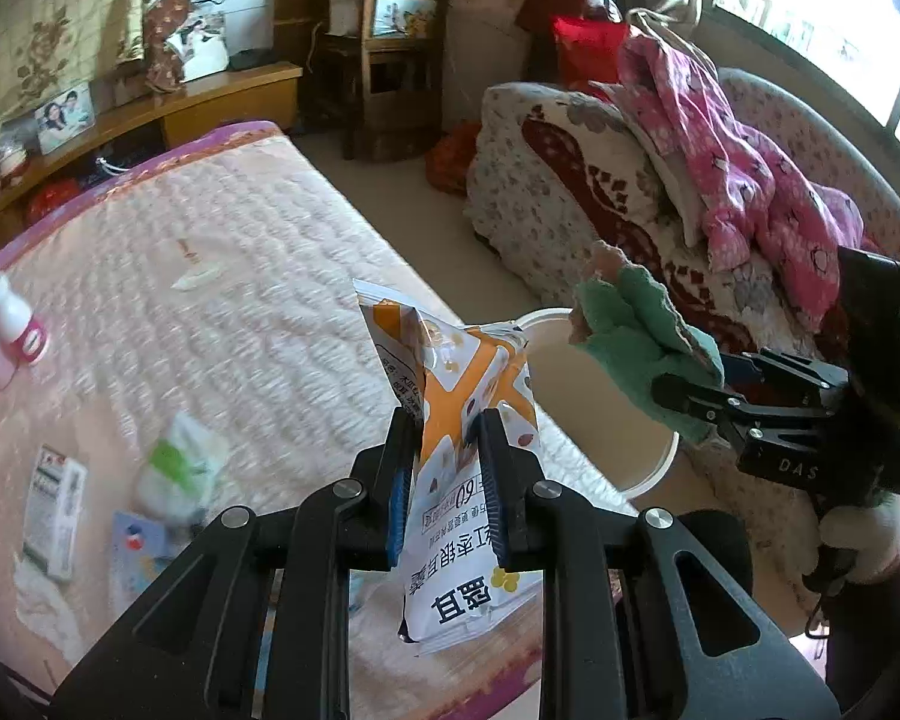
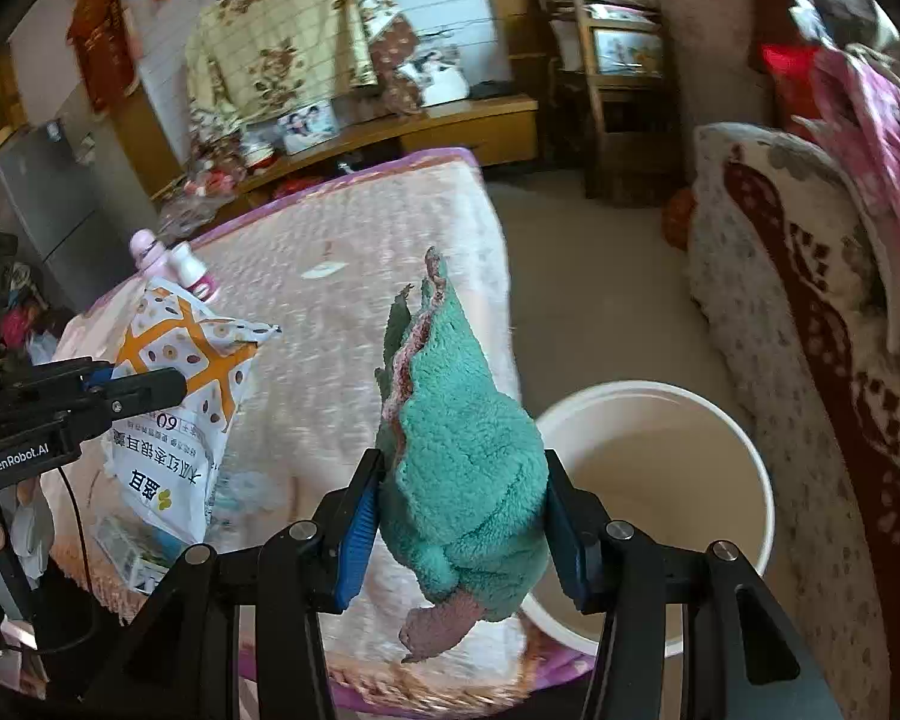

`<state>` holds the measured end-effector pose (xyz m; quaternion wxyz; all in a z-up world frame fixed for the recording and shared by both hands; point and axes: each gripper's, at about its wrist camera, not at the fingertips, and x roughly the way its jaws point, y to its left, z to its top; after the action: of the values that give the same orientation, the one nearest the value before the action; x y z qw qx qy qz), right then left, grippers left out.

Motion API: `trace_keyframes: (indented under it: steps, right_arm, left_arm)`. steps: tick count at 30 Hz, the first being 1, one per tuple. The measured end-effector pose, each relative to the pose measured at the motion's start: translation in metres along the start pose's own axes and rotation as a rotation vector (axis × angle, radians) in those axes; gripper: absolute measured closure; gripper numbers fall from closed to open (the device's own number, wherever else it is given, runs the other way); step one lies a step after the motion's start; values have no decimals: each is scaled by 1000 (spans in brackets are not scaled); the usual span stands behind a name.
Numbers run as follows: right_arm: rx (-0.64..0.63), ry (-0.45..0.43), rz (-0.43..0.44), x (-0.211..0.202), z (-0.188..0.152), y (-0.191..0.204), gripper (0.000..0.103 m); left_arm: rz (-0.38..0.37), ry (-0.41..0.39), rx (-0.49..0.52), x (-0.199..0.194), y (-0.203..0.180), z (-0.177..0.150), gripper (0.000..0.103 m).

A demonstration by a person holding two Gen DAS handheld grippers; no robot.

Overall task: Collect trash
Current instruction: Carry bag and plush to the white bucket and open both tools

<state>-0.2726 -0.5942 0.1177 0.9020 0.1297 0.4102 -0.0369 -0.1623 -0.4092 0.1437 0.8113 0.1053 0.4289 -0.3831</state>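
Note:
My left gripper [image 1: 447, 474] is shut on a white and orange snack bag [image 1: 462, 420] and holds it above the pink bed, near the bed's right edge. The bag also shows in the right wrist view [image 2: 180, 396]. My right gripper [image 2: 459, 516] is shut on a green fluffy cloth [image 2: 456, 456], held over the bed edge beside a white bucket [image 2: 744, 450]. In the left wrist view the cloth [image 1: 636, 330] hangs above the bucket [image 1: 660, 468], which stands on the floor between bed and sofa.
On the pink bed [image 1: 222, 276] lie a crumpled green and white wrapper [image 1: 180, 468], a small white box [image 1: 54, 510], a blue card [image 1: 135, 546], a paper scrap [image 1: 195, 277] and two pink bottles [image 1: 6, 330]. A sofa [image 2: 810, 312] with pink clothes stands at the right.

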Motion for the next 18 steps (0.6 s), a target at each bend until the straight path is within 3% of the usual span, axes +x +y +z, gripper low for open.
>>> trace_keyframes:
  steps: [11,18]
  right_arm:
    - [68,4,-83,3,-16,-50,54]
    - [108,35,-131,20,-27,-70,54]
  left_arm:
    - [-27,32,38,49,-53,20,84]
    - [-46,61,5,82,-68,27,84]
